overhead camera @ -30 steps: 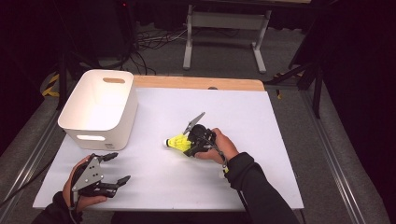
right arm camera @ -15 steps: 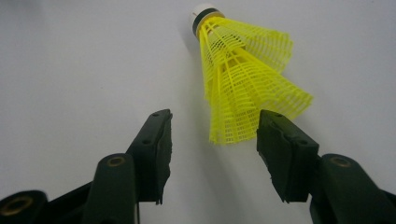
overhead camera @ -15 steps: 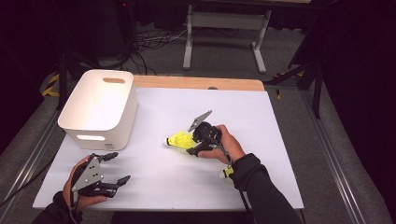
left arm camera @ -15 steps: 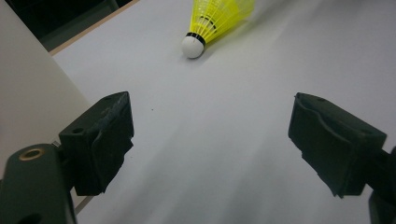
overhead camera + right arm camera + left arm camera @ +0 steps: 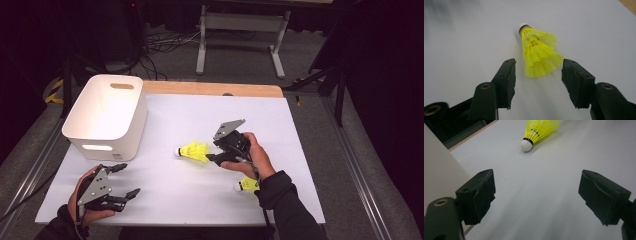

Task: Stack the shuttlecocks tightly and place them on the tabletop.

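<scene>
A yellow shuttlecock [image 5: 194, 150] [image 5: 537, 53] lies on its side on the white table [image 5: 165, 200], white cork pointing left. My right gripper [image 5: 214, 151] [image 5: 538, 63] hovers just right of it; its jaws have just been opening. The skirt's wide end sits between the fingertips, untouched by the pads. A second yellow shuttlecock [image 5: 245, 185] lies by the right wrist. Near the front left corner my left gripper [image 5: 129, 180] [image 5: 536, 177] stands open with nothing between its jaws, and the first shuttlecock [image 5: 539, 130] lies farther ahead of it.
A white bin [image 5: 130, 130] with handle slots stands at the table's left, its wall just beside the left gripper. A wooden strip [image 5: 210, 89] runs along the far edge. Beyond it are a metal stand and cables on the floor.
The right gripper's jaws have parted off the shuttlecock, and the hand has risen and drawn back to the right. The second shuttlecock has come into sight by the wrist. The left hand has stayed put.
</scene>
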Demonstrator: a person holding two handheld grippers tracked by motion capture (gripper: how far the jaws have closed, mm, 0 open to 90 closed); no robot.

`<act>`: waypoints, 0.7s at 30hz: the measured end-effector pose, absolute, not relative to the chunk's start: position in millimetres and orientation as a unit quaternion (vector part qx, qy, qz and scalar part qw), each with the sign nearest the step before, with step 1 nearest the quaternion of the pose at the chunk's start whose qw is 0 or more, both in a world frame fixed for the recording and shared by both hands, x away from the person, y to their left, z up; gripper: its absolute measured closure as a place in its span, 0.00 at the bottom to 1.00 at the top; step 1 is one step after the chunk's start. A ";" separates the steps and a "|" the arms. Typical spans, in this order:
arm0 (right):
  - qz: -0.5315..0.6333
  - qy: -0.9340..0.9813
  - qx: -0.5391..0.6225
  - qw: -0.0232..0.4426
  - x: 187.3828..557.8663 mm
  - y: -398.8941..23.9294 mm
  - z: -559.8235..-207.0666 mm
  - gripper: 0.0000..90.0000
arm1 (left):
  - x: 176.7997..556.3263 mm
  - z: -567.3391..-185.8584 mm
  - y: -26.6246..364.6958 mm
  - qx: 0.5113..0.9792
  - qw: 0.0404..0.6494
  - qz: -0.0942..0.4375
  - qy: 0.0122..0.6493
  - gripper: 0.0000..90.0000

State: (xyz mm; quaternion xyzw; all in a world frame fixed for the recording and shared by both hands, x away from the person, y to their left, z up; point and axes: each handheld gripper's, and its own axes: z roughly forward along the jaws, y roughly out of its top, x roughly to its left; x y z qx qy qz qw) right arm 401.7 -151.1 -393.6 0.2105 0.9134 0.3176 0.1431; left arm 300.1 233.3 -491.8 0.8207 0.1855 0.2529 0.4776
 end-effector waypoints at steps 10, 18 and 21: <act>0.341 0.898 0.218 0.175 385.5 -163.7 -389.1 0.39 | 300.5 -493.3 230.0 0.825 0.473 0.250 0.181 0.16; 0.357 0.886 0.227 0.191 372.7 -179.6 -391.1 0.34 | 300.3 -493.4 229.3 0.825 0.473 0.250 0.183 0.17; 0.361 0.881 0.227 0.205 366.3 -186.8 -391.4 0.31 | 300.3 -493.5 229.1 0.825 0.472 0.251 0.182 0.17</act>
